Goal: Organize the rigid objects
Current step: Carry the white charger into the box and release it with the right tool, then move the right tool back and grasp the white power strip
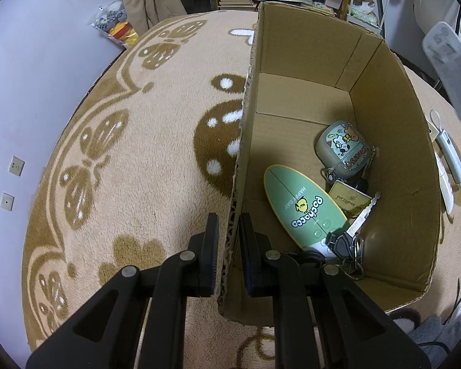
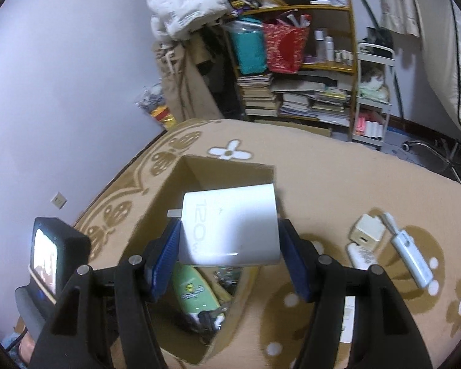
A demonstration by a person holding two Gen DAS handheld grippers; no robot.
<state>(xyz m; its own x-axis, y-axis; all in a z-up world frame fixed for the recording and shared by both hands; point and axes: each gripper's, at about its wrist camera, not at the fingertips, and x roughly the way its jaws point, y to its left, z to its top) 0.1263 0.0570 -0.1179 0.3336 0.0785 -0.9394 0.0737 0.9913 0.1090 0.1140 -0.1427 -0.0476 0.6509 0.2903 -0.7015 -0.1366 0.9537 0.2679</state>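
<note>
An open cardboard box (image 1: 381, 98) stands on a beige patterned rug. My left gripper (image 1: 229, 230) is shut on the box's left wall, one finger outside and one inside. Inside lie a green oval remote (image 1: 298, 203), a grey cartoon earbud case (image 1: 342, 147), a gold card (image 1: 348, 198) and a key bunch (image 1: 350, 243). In the right wrist view my right gripper (image 2: 229, 243) is shut on a white charger block (image 2: 230, 224), held above the cardboard box (image 2: 156, 215). The green remote (image 2: 193, 289) shows below it.
On the rug right of the box lie a cream plug adapter (image 2: 367, 230), a white remote (image 2: 361, 256) and a white stick-shaped device (image 2: 410, 255). A bookshelf (image 2: 295, 92) and white cart (image 2: 373, 98) stand beyond the rug. The left hand's handle with a screen (image 2: 46, 258) is at the left.
</note>
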